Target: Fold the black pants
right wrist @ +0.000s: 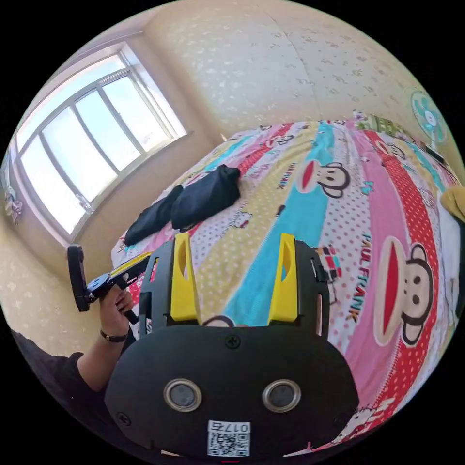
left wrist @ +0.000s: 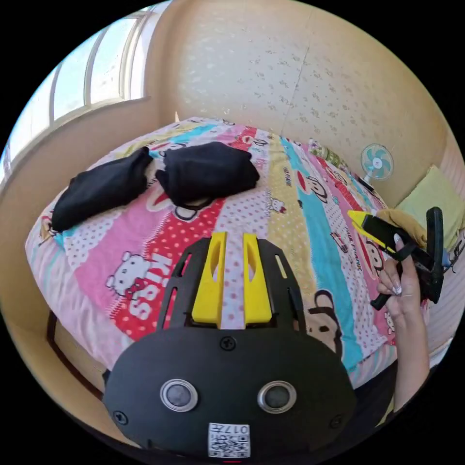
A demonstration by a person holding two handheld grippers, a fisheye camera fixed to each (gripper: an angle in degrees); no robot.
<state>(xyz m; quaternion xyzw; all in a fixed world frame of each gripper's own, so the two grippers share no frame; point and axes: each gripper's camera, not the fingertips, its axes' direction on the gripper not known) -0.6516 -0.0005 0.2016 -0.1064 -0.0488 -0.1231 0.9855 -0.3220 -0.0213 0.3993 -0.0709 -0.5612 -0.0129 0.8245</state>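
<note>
Two black garments lie at the far side of the bed. One is a thick folded bundle [left wrist: 208, 169] [right wrist: 206, 196]; the other is a longer black piece [left wrist: 101, 186] [right wrist: 152, 215] beside it, nearer the window. My left gripper [left wrist: 235, 271] hovers over the bedsheet well short of them, its yellow jaws drawn close together with nothing between them. A hand holds it up at the left of the right gripper view [right wrist: 131, 264]. My right gripper [right wrist: 232, 276] stands open and empty above the sheet; a hand holds it at the right of the left gripper view [left wrist: 361, 220].
The bed has a bright cartoon-print sheet [left wrist: 290, 203] [right wrist: 339, 232]. A window [right wrist: 92, 140] runs along the wall beside the bed. A small fan [left wrist: 377, 163] stands at the far corner, with a yellow-green cushion [left wrist: 436, 198] and a mustard cloth [right wrist: 455, 201] close by.
</note>
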